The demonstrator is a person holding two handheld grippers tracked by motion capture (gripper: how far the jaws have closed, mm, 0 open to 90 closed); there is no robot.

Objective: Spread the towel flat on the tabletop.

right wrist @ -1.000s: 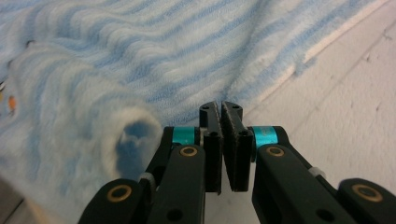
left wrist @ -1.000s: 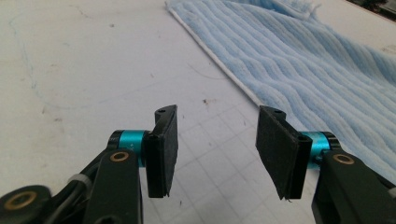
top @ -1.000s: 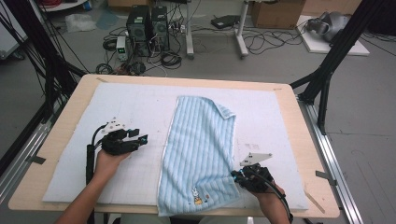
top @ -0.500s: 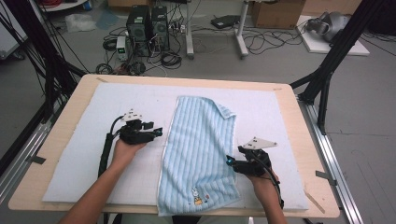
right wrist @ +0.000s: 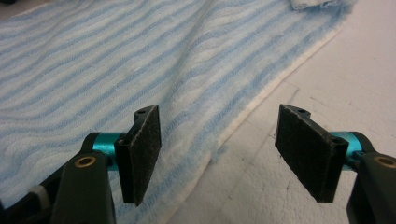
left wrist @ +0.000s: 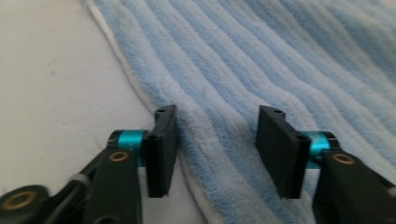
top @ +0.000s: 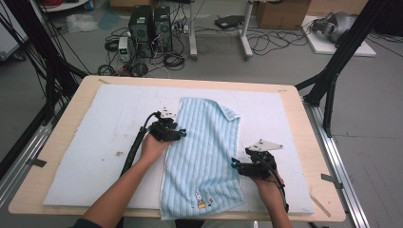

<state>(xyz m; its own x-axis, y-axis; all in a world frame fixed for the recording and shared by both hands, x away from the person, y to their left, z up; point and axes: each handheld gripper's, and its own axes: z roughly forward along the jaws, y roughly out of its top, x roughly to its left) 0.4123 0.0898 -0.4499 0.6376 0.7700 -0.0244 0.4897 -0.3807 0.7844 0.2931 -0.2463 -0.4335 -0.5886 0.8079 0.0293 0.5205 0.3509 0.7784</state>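
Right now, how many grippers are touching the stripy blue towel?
2. The left gripper is at the towel's left edge, about halfway up. The right gripper is at its right edge, nearer the person. Both have open fingers, not pinching.

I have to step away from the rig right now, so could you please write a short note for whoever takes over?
Left gripper: open, jaws just been closing, straddling the left long edge of the light blue striped terry towel, nothing pinched.
Right gripper: open, jaws just been opening, at the towel's right long edge, which lies between the jaws untouched.
Towel: lying lengthwise on the white foam mat, far right corner turned over, small animal picture near the near edge.
Done: both grippers set at opposite edges.
Left: probably grip both edges, then fold.
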